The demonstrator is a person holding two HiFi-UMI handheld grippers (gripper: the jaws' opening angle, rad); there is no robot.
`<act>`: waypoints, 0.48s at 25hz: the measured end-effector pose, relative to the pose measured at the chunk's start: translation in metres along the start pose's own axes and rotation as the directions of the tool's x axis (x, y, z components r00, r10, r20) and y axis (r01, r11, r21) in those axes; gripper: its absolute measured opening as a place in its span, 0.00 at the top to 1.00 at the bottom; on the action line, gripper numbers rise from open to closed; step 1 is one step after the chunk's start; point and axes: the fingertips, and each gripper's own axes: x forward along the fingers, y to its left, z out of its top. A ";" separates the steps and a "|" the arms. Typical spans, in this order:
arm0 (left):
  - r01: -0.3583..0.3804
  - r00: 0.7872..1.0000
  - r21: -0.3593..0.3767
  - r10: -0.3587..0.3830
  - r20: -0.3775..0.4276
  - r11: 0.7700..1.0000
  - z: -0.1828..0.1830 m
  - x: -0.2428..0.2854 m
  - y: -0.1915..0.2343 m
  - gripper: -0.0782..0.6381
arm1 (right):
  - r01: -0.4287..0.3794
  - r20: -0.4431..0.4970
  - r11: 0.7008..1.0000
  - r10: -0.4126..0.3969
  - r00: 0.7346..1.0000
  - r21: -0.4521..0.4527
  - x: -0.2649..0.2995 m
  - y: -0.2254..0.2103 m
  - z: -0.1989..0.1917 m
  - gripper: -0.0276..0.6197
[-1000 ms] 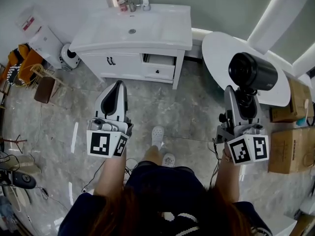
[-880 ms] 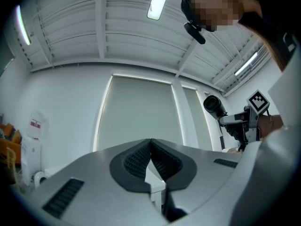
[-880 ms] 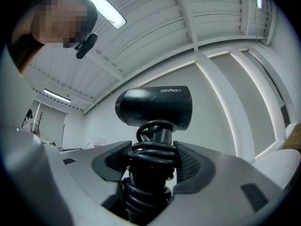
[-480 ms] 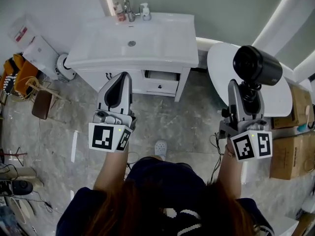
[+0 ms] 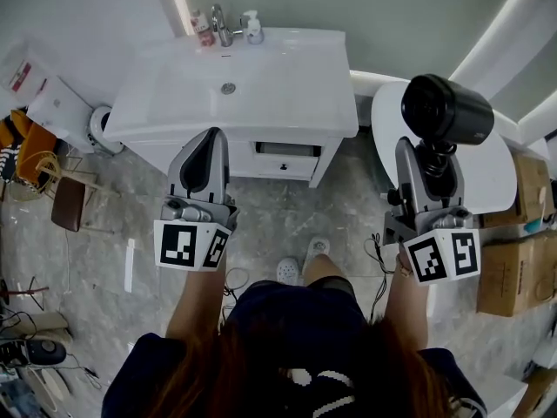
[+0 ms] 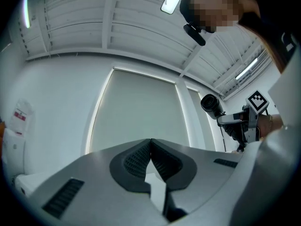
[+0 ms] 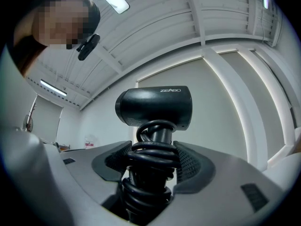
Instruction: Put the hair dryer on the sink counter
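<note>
The black hair dryer [image 5: 446, 110] stands upright in my right gripper [image 5: 423, 153], which is shut on its handle. In the right gripper view the hair dryer [image 7: 154, 106] rises between the pads, its cord [image 7: 151, 160] coiled round the handle. The white sink counter [image 5: 291, 81] lies ahead at the top centre of the head view. My left gripper [image 5: 209, 138] is shut and holds nothing, its tip over the counter's front edge. In the left gripper view its jaws [image 6: 150, 144] meet, and the hair dryer [image 6: 210, 105] shows at the right.
A faucet [image 5: 219, 20] and two small bottles [image 5: 253, 26] stand at the counter's back edge. A drawer [image 5: 287, 151] sits below the counter. A round white table [image 5: 500, 172] is on the right, beside cardboard boxes [image 5: 522, 264]. A stool [image 5: 68, 205] stands on the left.
The person has walked toward the sink with both grippers, and the counter now lies closer under the gripper tips. The hair dryer stays in the right gripper.
</note>
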 end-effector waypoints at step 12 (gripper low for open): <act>-0.085 0.996 0.027 0.085 -0.008 0.996 -0.037 0.100 0.039 0.87 | -0.082 0.001 0.996 0.082 0.997 0.026 0.125 -0.057 -0.030 0.51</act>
